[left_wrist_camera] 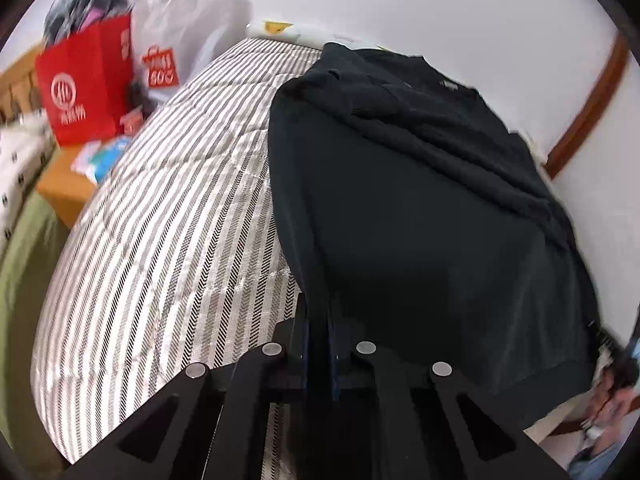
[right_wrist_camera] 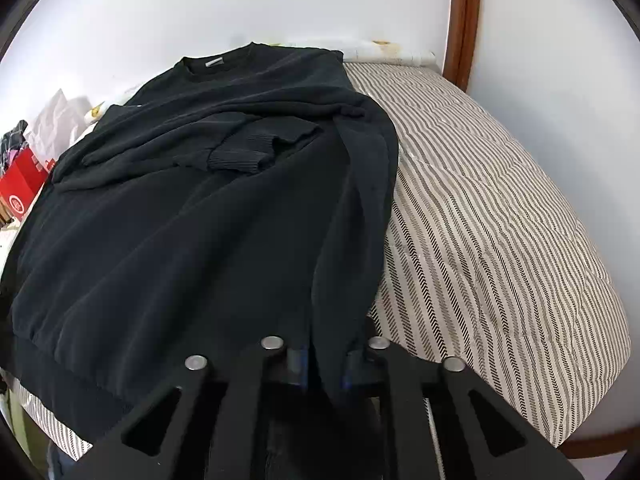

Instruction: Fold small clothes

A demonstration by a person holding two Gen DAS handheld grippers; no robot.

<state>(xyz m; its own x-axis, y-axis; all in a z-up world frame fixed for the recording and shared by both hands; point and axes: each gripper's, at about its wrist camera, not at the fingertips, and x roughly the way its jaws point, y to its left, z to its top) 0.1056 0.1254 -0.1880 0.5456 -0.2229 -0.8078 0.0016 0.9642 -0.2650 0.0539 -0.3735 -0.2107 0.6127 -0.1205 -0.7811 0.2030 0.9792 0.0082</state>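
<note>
A black sweatshirt (left_wrist_camera: 420,216) lies spread on the striped mattress (left_wrist_camera: 168,216), collar toward the wall and both sleeves folded across its chest. My left gripper (left_wrist_camera: 318,340) is shut on the sweatshirt's near left hem corner, with cloth pinched between the pads. In the right wrist view the same black sweatshirt (right_wrist_camera: 180,220) fills the left half, its ribbed cuff (right_wrist_camera: 240,156) lying on the chest. My right gripper (right_wrist_camera: 324,360) is shut on the near right hem corner, a fold of fabric running up from between its pads.
A red paper bag (left_wrist_camera: 88,88) stuffed with clothes and a clear plastic bag (left_wrist_camera: 188,20) stand on a wooden side table (left_wrist_camera: 64,184) left of the bed. A white wall and brown wooden trim (right_wrist_camera: 462,20) bound the far side. Bare striped mattress (right_wrist_camera: 500,220) lies to the right.
</note>
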